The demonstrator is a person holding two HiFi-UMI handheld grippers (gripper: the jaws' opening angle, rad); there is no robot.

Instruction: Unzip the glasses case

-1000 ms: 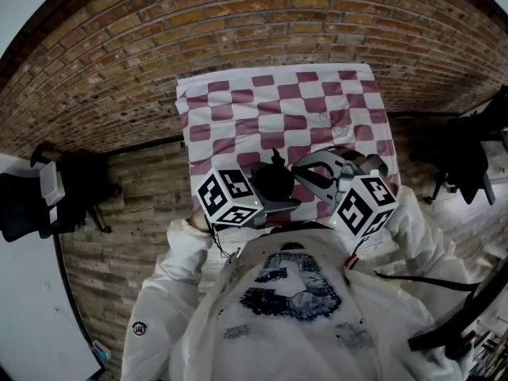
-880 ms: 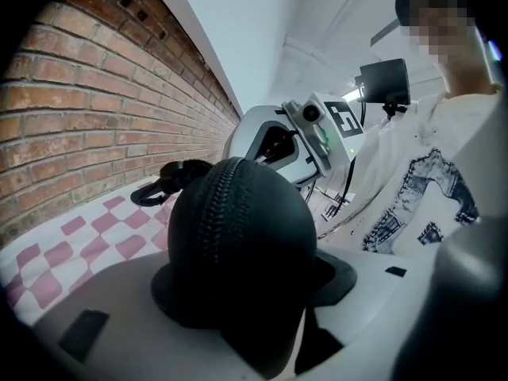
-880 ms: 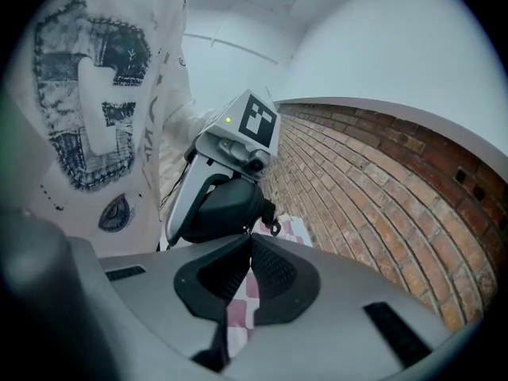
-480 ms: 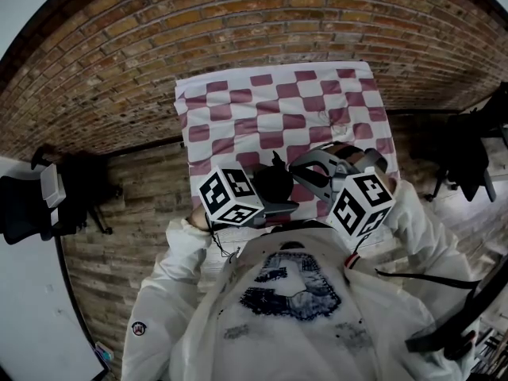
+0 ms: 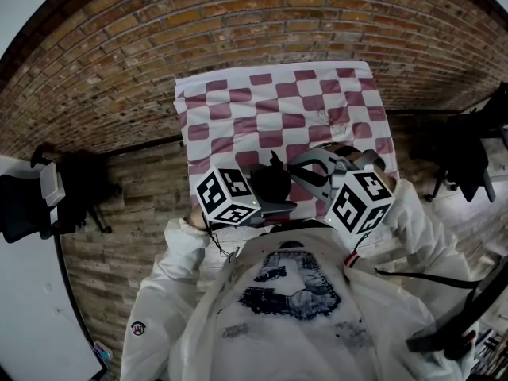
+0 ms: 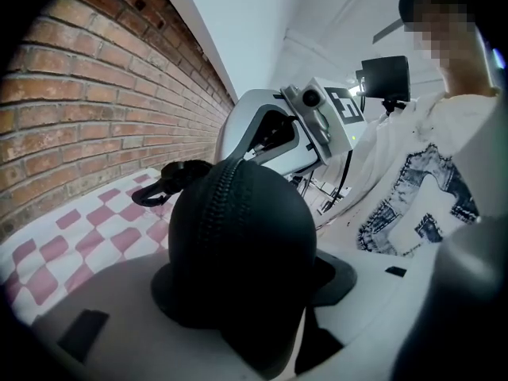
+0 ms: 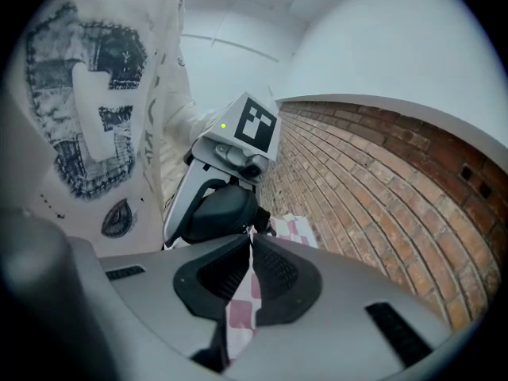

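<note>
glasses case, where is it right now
Head view, low centre: the case is over the near edge of the checkered cloth, clamped in the left gripper, with the right gripper shut at its right side.

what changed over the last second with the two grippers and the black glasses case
Nothing visibly changed. The left gripper stays clamped on the black domed zip-up glasses case, held above the red-and-white checked cloth. The right gripper stays shut right at the case's zipper end. Whether it pinches anything there is unclear.
</note>
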